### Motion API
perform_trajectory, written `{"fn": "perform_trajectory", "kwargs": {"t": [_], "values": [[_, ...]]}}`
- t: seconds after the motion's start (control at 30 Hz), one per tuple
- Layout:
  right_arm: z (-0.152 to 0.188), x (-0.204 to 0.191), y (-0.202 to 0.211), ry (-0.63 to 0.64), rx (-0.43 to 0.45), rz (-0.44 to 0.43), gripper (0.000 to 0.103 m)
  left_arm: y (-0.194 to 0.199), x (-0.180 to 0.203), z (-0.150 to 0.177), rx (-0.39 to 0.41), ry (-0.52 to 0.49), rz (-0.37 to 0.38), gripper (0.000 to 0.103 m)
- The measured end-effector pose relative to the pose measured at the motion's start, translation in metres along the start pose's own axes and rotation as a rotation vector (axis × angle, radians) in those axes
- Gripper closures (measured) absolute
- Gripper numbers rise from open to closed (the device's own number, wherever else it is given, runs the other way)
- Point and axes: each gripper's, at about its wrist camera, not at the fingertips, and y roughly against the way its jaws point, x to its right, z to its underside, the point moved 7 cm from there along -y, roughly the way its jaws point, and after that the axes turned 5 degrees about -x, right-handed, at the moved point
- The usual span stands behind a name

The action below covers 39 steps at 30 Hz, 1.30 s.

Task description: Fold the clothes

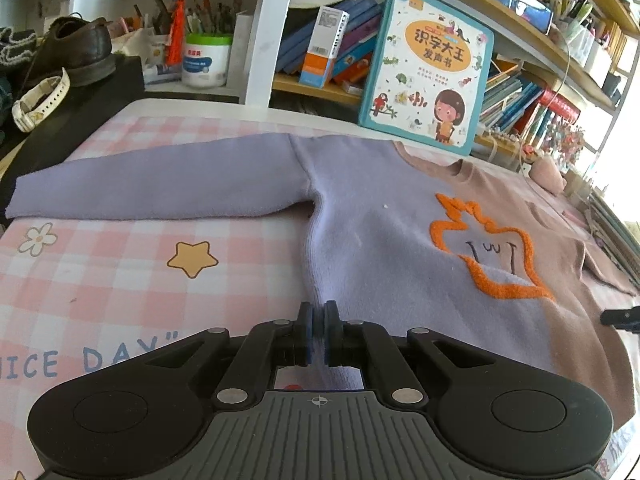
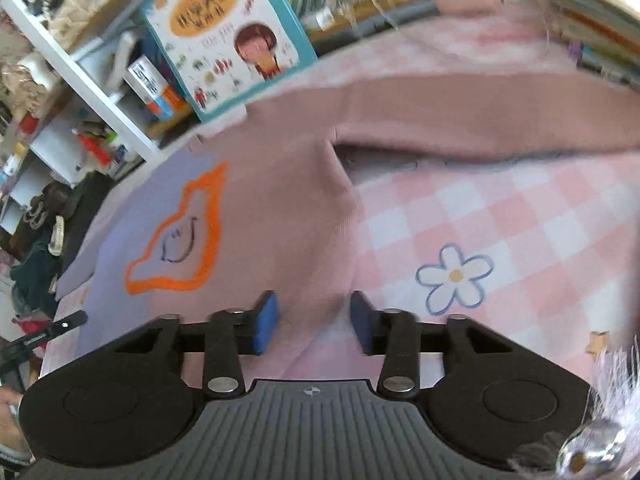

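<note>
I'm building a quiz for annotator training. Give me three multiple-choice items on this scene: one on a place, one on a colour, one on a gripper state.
1. Where does the teal-edged children's picture book stand?
A. Upright behind the sweater, against the bookshelf
B. Flat on the sweater
C. Under the cloth

2. What colour is the fuzzy outline shape on the two-tone lilac and dusty-pink sweater?
A. Green
B. Orange
C. Black

3. How is the left hand-held gripper?
A. Wide open
B. Out of view
C. Shut on the sweater's hem

Answers:
1 A, it leans at the far edge of the pink checked cloth.
2 B, orange in both views.
3 C, lilac fabric sits between its pads; the right hand-held gripper is open.
</note>
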Motion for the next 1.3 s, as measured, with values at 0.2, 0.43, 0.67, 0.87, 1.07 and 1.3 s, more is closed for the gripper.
{"fn": "perform_trajectory", "kwargs": {"t": [0.2, 0.43, 0.67, 0.87, 1.07, 1.3], "values": [[-0.021, -0.049, 0.028, 0.170, 0.176, -0.101, 0.094, -0.004, 0.000, 0.002, -0.012, -0.001, 0.009, 0.099], [-0.004, -0.041, 0.013, 0.162, 0.007, -0.072, 0.065, -0.002, -0.005, 0.005, -0.023, 0.014, 0.043, 0.093], [0.023, -0.020, 0.001, 0.077, -0.072, -0.036, 0.087, -0.005, 0.002, 0.007, -0.024, -0.014, 0.061, 0.089], [0.005, -0.016, -0.009, 0.142, 0.000, 0.084, 0.093, -0.008, 0.024, 0.011, -0.045, -0.068, 0.115, 0.098], [-0.014, -0.013, -0.018, 0.208, 0.074, 0.207, 0.093, -0.012, 0.041, 0.012, -0.023, -0.107, 0.115, 0.098], [0.011, -0.028, -0.006, 0.213, 0.000, 0.079, 0.092, 0.010, 0.000, 0.009, -0.028, -0.052, 0.028, 0.099]]}}
